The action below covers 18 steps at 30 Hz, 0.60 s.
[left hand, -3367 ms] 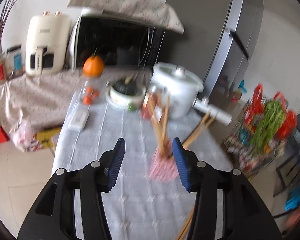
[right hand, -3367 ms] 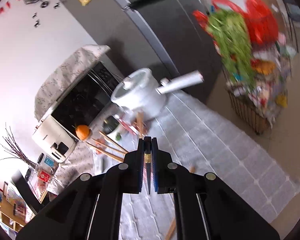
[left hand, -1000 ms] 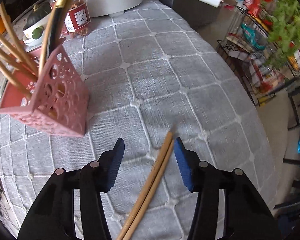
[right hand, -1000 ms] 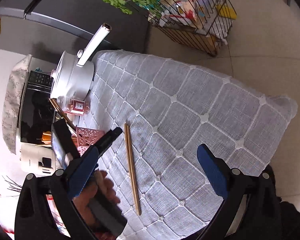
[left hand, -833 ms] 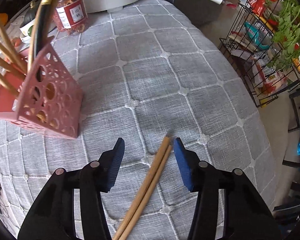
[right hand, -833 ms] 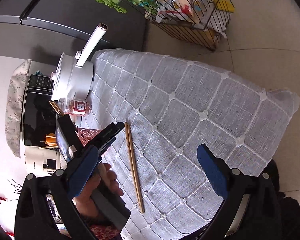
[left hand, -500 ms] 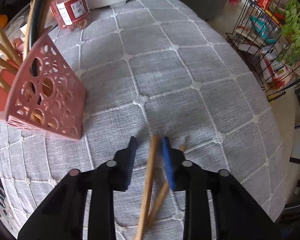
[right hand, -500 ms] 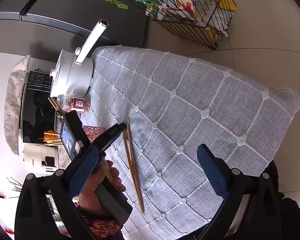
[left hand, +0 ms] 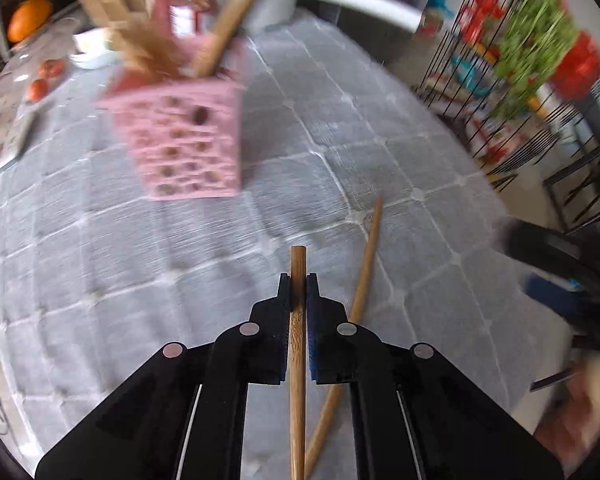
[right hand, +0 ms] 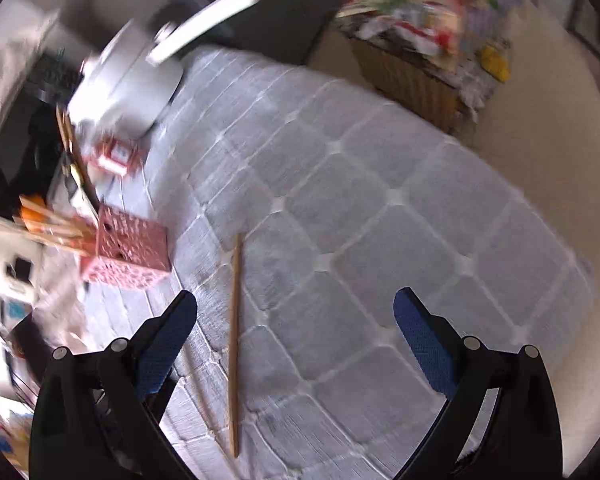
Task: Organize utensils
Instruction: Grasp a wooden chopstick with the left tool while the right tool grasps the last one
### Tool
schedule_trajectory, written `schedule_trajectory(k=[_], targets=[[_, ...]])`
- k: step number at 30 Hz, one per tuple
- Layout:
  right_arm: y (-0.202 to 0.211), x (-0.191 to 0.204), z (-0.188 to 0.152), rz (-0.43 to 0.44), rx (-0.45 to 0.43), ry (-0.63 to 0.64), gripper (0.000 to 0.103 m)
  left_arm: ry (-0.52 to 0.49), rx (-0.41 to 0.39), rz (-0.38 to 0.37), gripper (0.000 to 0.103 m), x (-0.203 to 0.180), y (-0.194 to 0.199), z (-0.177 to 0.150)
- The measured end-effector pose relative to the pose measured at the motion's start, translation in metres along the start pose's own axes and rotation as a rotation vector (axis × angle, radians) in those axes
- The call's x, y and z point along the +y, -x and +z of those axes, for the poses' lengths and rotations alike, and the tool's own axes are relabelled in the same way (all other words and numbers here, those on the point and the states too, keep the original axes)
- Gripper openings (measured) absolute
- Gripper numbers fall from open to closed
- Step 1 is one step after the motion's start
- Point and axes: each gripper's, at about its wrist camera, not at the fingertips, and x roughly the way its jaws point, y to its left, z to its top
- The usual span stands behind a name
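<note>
One chopstick (left hand: 298,360), pinched a moment ago, is now being held clear of the desk (left hand: 180,240) by the left hand-held gripper (left hand: 298,284); its mate (right hand: 233,344) is being left lying near the pink holder (left hand: 180,140), while the right hand-held gripper (right hand: 296,320) is being held wide.

A pink holder (left hand: 180,148) pierced with round holes; tan bamboo chopsticks (left hand: 298,360); a grey tabletop (left hand: 400,240) cloth quilted in white-lined squares; blue-padded black jaws.
</note>
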Motion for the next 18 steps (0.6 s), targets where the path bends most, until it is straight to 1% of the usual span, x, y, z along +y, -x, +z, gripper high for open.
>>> schedule_trajectory(k=[3, 5, 7, 8, 9, 10, 11, 12, 13, 14, 16, 18], targets=[[-0.019, 0.023, 0.000, -0.040, 0.007, 0.050, 0.093, 0.013, -0.069, -0.014, 0.007, 0.016, 0.034, -0.011], [-0.033, 0.040, 0.003, -0.088, 0.013, 0.095, 0.079, 0.017, -0.126, -0.020, 0.007, 0.028, 0.058, -0.017], [-0.050, 0.052, 0.004, -0.164, 0.015, 0.147, 0.071, 0.025, -0.181, -0.020, 0.007, 0.039, 0.077, -0.022], [-0.059, 0.055, 0.003, -0.192, 0.026, 0.161, 0.062, 0.031, -0.202, -0.018, 0.006, 0.041, 0.083, -0.024], [-0.070, 0.056, 0.001, -0.220, 0.051, 0.171, 0.055, 0.035, -0.225, -0.018, 0.006, 0.045, 0.090, -0.024], [-0.076, 0.058, -0.001, -0.232, 0.045, 0.184, 0.048, 0.033, -0.241, -0.019, 0.006, 0.047, 0.096, -0.024], [-0.075, 0.063, -0.003, -0.266, 0.015, 0.211, 0.037, 0.029, -0.253, -0.018, 0.006, 0.048, 0.098, -0.024], [-0.077, 0.067, -0.006, -0.300, 0.007, 0.240, 0.029, 0.023, -0.270, -0.014, 0.006, 0.049, 0.103, -0.023], [-0.076, 0.069, -0.007, -0.294, 0.001, 0.249, 0.016, 0.024, -0.279, -0.017, 0.006, 0.052, 0.106, -0.021], [-0.074, 0.069, -0.009, -0.276, 0.004, 0.241, 0.012, 0.031, -0.290, -0.023, 0.006, 0.054, 0.110, -0.021], [-0.067, 0.064, -0.012, -0.223, 0.017, 0.203, 0.010, 0.040, -0.309, -0.044, 0.006, 0.061, 0.122, -0.022], [-0.052, 0.062, -0.018, -0.168, -0.004, 0.186, 0.008, 0.047, -0.330, -0.059, 0.006, 0.063, 0.131, -0.023]])
